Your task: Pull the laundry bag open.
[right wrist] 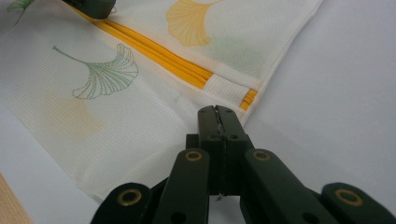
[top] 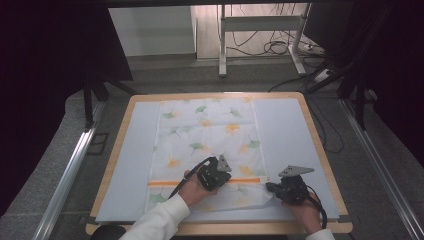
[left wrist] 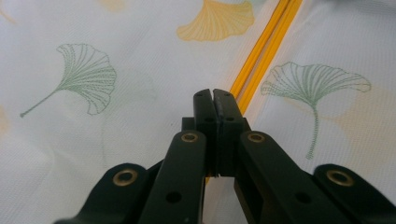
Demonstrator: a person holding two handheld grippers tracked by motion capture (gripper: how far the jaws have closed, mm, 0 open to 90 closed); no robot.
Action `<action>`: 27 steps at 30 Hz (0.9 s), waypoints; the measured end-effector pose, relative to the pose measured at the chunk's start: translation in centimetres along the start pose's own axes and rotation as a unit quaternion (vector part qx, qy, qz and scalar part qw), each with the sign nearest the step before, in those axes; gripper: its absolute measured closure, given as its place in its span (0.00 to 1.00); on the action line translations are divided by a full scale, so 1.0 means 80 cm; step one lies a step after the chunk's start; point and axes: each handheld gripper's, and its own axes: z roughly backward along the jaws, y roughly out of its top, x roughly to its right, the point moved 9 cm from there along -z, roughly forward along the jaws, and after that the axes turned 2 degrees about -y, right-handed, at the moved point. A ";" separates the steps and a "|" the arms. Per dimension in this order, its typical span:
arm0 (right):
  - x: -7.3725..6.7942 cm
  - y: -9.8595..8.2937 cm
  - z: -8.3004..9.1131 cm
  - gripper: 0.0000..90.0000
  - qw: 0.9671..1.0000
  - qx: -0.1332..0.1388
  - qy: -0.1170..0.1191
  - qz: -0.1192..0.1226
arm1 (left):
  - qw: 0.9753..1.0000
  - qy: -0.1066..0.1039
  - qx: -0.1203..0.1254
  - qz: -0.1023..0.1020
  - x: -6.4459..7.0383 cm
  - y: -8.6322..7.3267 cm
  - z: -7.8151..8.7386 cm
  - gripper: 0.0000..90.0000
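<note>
— Starting from the left: where does the cloth (top: 207, 145) lie?

— Flat on the pale mat (top: 132, 150) that covers the worktop (top: 117, 132), long axis running away from the person. Its near end looks folded back on itself, with the orange stripe (top: 200, 182) crossing it from side to side.

— And the left hand-held gripper (top: 224, 165)?

— Over the middle of that near part, just by the stripe. In the left gripper view its jaws are pressed together, tips at the orange band (left wrist: 261, 60), and I see no fabric between them; whether they press the cloth down I cannot tell.

— The right one?

— The right hand-held gripper (top: 270, 187) sits at the cloth's near right corner. In the right gripper view its jaws are also closed, tips at the cloth edge (right wrist: 187, 116) where the stripe ends (right wrist: 250, 97). A sliver of fabric may be pinched there, but I cannot tell for sure.

— So what does the next move hang on?

— My guess is a fold or a pull along the long axis. The bulk of the cloth lies ahead and to the left of the right hand-held gripper, and that hand is nearer the corner; the left one is nearer the stripe's middle.
</note>
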 end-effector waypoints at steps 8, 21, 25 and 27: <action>0.000 0.000 0.000 1.00 1.000 -0.002 0.004 -0.002 | 1.000 -0.001 0.001 0.019 -0.009 -0.010 0.007 1.00; 0.000 0.000 0.000 1.00 1.000 -0.002 0.002 -0.002 | 1.000 0.008 -0.004 0.022 -0.014 -0.023 0.017 1.00; 0.000 0.000 0.000 1.00 1.000 -0.002 0.000 -0.003 | 1.000 0.010 -0.005 0.018 -0.013 -0.025 0.019 1.00; 0.000 0.000 0.000 1.00 1.000 -0.003 0.000 -0.004 | 1.000 0.009 -0.004 0.022 -0.014 -0.026 0.020 1.00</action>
